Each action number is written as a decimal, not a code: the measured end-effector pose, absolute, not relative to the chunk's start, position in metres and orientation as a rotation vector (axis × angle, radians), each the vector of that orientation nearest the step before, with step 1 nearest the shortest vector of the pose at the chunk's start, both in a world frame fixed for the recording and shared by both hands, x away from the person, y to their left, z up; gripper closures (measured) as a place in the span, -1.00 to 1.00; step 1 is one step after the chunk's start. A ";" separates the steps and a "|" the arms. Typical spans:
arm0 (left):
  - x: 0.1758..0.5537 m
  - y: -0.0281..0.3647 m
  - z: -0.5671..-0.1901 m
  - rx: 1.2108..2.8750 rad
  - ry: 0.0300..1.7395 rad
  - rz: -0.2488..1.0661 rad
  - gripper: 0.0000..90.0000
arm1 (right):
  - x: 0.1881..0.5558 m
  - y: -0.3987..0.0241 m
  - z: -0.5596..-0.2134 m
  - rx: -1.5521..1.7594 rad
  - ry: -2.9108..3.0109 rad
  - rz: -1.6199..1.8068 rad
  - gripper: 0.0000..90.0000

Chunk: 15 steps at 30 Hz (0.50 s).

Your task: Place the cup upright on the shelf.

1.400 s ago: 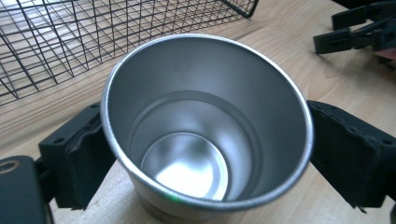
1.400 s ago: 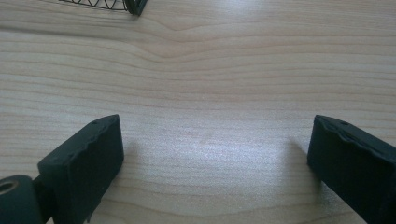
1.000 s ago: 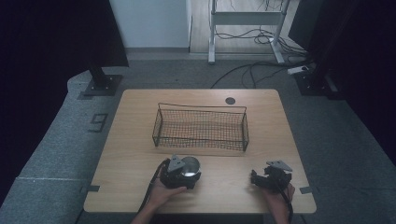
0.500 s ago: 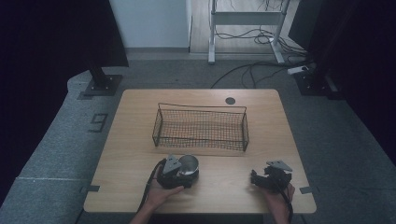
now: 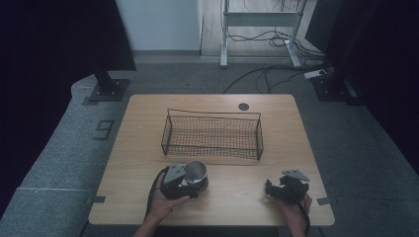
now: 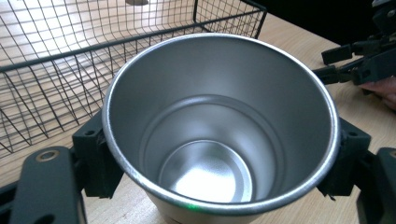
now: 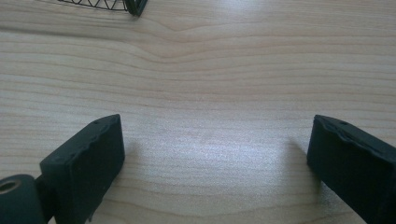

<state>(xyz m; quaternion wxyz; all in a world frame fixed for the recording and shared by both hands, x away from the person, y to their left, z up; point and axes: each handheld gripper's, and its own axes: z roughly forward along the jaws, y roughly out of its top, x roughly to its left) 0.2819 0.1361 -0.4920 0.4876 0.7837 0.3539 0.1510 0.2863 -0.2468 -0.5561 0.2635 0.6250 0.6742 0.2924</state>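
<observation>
I have the steel cup (image 6: 219, 135) clamped in my left gripper (image 5: 182, 181), low and left of centre in the high view, just in front of the wire basket (image 5: 212, 134). A second ago the jaws were closing around it. Next I judge a lift over the basket's near rim. My right gripper (image 7: 215, 154) rests open on the counter (image 5: 237, 197).

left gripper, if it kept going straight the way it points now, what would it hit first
Likely the wire basket. The left gripper is shut on the metal cup and faces the basket's near wall just beyond the cup's rim. The wall looks close, but how close is hard to judge.
</observation>
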 end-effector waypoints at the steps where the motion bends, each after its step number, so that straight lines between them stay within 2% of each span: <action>1: 0.281 0.137 -0.490 1.899 0.859 0.370 -0.57 | 0.286 -0.247 -0.556 1.690 1.822 0.789 -0.91; 15: 0.278 0.139 -0.483 1.886 0.853 0.372 -0.57 | 0.286 -0.247 -0.556 1.688 1.822 0.791 -0.90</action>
